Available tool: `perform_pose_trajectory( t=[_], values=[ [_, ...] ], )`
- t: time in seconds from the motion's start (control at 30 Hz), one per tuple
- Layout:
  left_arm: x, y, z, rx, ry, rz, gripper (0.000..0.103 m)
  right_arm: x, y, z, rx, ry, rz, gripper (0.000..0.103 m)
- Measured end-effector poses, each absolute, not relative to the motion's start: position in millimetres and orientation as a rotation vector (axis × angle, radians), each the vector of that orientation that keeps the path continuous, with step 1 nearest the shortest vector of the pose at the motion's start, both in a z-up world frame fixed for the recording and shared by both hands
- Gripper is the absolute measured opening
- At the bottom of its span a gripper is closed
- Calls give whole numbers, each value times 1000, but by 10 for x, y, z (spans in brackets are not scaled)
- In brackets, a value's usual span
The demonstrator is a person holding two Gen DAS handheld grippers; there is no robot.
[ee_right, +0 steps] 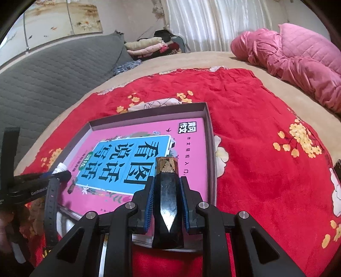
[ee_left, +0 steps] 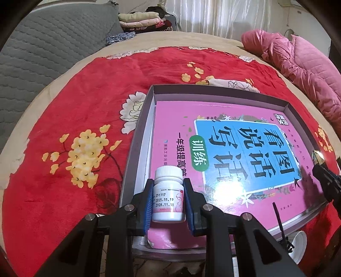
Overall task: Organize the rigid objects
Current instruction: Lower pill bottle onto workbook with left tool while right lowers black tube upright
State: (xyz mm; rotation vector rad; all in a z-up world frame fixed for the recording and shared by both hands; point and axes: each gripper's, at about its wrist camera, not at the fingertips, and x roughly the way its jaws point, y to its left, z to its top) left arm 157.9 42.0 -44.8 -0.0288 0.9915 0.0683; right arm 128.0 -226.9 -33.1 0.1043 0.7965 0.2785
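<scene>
A shallow grey box [ee_left: 138, 136] [ee_right: 210, 136] lies on a red flowered blanket, with a pink book [ee_left: 174, 127] [ee_right: 132, 132] flat inside it. My left gripper [ee_left: 168, 185] is shut on a small white pill bottle [ee_left: 168, 200] with a white cap, held upright above the box's near left corner. My right gripper [ee_right: 167, 187] is shut on a black faceted bottle [ee_right: 168, 204] with a dark gold-flecked cap, over the book's near right part. Each gripper shows at the edge of the other's view: the left gripper [ee_right: 61, 173], the right gripper [ee_left: 319, 164].
The red blanket [ee_left: 85, 89] [ee_right: 266, 170] covers a beige bed. A pink quilted jacket [ee_left: 302, 64] [ee_right: 298, 64] lies at the far right. A grey quilted cover [ee_left: 42, 53] and folded clothes [ee_left: 138, 20] are at the back left. A white round object [ee_left: 298, 245] sits below the box's near edge.
</scene>
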Motion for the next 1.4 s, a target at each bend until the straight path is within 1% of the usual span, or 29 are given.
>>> perform_pose_trajectory(
  t=[0.2,0.47,1.4],
  values=[
    [1563,420,-449,-28,992,69,27,1303,-2230,-353,127,803,308,23],
    [1555,409,-455,-31,996,70,27,1277,-2047,-406,-55,818,223,23],
    [1526,430,-433,-46,1011,86,27,1217,-2064,-359,-58,799,182,23]
  ],
)
